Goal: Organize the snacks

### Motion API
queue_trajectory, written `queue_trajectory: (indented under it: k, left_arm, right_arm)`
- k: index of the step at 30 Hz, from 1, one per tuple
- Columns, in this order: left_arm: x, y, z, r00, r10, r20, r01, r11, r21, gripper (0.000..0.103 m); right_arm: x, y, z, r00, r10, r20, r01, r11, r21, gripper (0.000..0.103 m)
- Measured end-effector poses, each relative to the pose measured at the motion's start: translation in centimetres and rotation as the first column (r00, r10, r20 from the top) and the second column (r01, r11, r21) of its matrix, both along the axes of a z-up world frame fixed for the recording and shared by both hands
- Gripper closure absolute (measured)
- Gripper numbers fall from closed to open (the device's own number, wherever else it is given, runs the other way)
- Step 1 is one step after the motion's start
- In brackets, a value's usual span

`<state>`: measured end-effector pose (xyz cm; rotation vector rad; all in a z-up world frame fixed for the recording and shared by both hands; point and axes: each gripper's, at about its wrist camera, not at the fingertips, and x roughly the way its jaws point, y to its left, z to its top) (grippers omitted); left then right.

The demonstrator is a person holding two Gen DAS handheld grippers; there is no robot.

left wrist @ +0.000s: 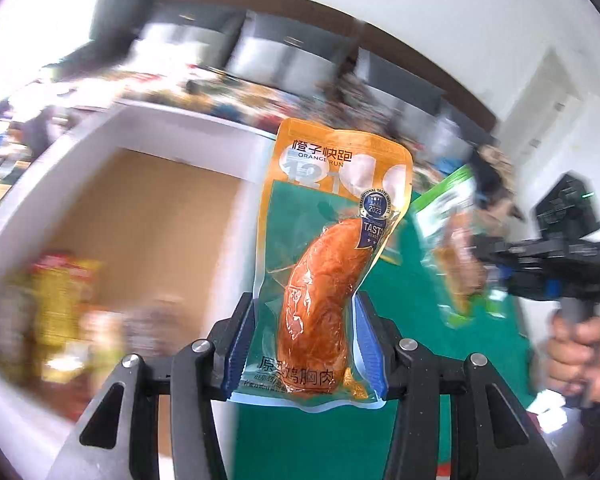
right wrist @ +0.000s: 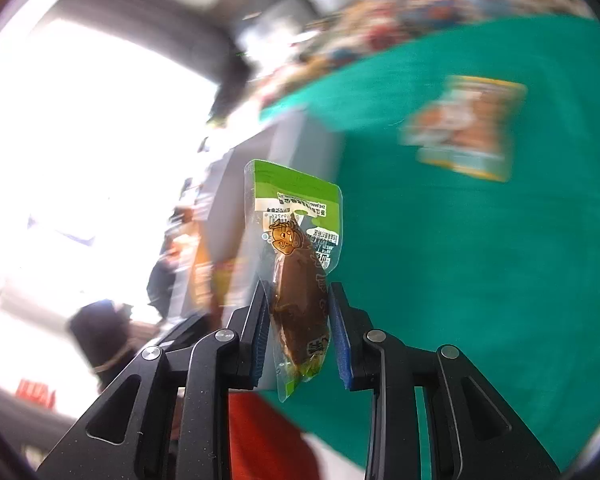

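Observation:
An orange and green packet of chicken breast [left wrist: 332, 216] stands upright between the blue pads, with my left gripper [left wrist: 304, 320] shut on its lower part. It hangs above the green tablecloth [left wrist: 412, 304], beside a white box [left wrist: 100, 128] with a brown bottom. My right gripper [right wrist: 300, 308] is shut on a small green packet [right wrist: 296, 280] with a brown snack inside. In the left wrist view that right gripper [left wrist: 478, 252] is at the right, blurred, with the green packet [left wrist: 440, 204] in it and a hand [left wrist: 580, 356] on its handle.
Blurred yellow and red snack packs [left wrist: 64, 288] lie in the white box at its left side. Another orange and green packet [right wrist: 468, 128] lies on the green tablecloth [right wrist: 480, 280]. Many mixed snacks [right wrist: 420, 12] crowd the far side of the table.

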<state>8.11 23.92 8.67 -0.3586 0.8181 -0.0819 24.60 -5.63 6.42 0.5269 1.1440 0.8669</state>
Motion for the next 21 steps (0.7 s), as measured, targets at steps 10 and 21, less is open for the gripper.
queue_trajectory:
  k: [10,21]
  left_arm:
    - [-3.8,12.9,-4.9,0.931,0.322,-0.172,-0.279,0.932,0.233,0.025]
    - [-5.7,7.3,-3.8,0.953,0.293,-0.070,-0.285,0.952,0.108,0.021]
  right_arm:
    - [-6.2,22.1,1.6,0.953,0.299,0.042,-0.299,0.954,-0.006,0.037]
    - [-1.9,9.8,-3.8,0.944,0.125,0.306,0.009,0.916,-0.402,0.033]
